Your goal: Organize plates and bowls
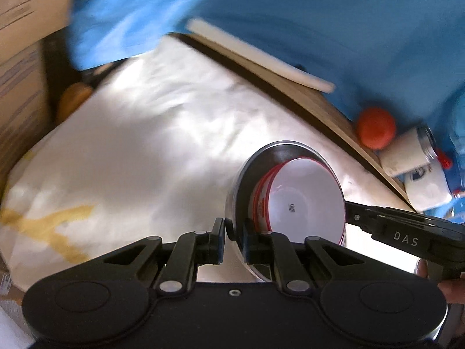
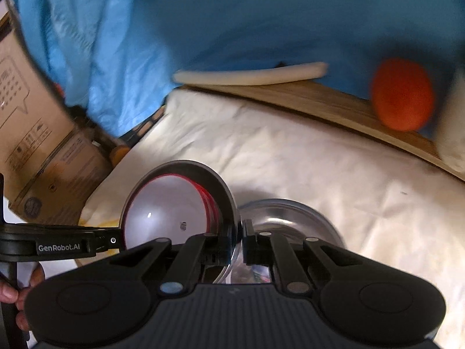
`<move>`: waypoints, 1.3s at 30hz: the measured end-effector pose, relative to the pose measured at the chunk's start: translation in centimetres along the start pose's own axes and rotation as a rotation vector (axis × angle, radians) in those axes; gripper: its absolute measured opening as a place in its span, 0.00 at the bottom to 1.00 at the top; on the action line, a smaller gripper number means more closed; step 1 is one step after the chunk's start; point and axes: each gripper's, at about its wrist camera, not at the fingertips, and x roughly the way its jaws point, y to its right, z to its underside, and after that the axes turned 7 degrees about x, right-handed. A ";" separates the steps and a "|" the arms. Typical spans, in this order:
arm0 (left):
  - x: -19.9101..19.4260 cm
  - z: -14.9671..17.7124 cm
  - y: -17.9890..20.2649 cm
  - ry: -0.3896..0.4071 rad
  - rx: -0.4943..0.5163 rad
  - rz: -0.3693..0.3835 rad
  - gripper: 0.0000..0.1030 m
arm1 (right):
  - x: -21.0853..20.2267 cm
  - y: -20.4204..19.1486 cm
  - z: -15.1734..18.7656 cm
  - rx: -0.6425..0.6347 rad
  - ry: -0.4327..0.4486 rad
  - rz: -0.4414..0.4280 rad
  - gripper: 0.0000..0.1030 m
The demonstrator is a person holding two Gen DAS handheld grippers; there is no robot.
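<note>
A steel bowl (image 1: 247,174) holds a white bowl with red rim bands (image 1: 305,200) nested inside it. Both are held tilted above the white cloth (image 1: 151,133). My left gripper (image 1: 234,232) is shut on the steel bowl's rim at its left side. My right gripper (image 2: 240,242) is shut on the opposite rim of the same steel bowl (image 2: 221,186), with the white bowl (image 2: 165,212) seen inside. A second steel bowl (image 2: 290,215) sits on the cloth (image 2: 290,157) just behind the right gripper.
An orange ball (image 2: 402,96) and a white foam strip (image 2: 250,75) lie on a wooden board (image 2: 319,101) at the back. Blue sheeting (image 2: 232,14) hangs behind. Cardboard boxes (image 2: 32,133) stand at the left. White containers (image 1: 412,157) stand by the ball (image 1: 376,128).
</note>
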 end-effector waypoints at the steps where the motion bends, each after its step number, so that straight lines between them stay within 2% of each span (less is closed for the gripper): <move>1: 0.2 -0.1 0.6 -0.004 0.014 0.006 0.10 | -0.3 0.5 0.1 0.012 0.006 0.006 0.07; 8: 1.7 -0.2 3.9 -0.042 0.098 0.046 0.10 | -2.5 3.6 1.6 0.086 0.034 0.047 0.07; 16: 2.5 0.9 5.7 -0.088 0.140 0.061 0.10 | -3.6 5.1 3.4 0.122 0.024 0.069 0.07; 24: 2.9 2.1 5.8 -0.125 0.140 0.047 0.10 | -3.5 5.4 4.6 0.119 -0.009 0.063 0.07; 39: 2.7 2.5 5.2 -0.124 0.121 0.015 0.10 | -2.8 4.6 4.7 0.098 -0.030 0.045 0.07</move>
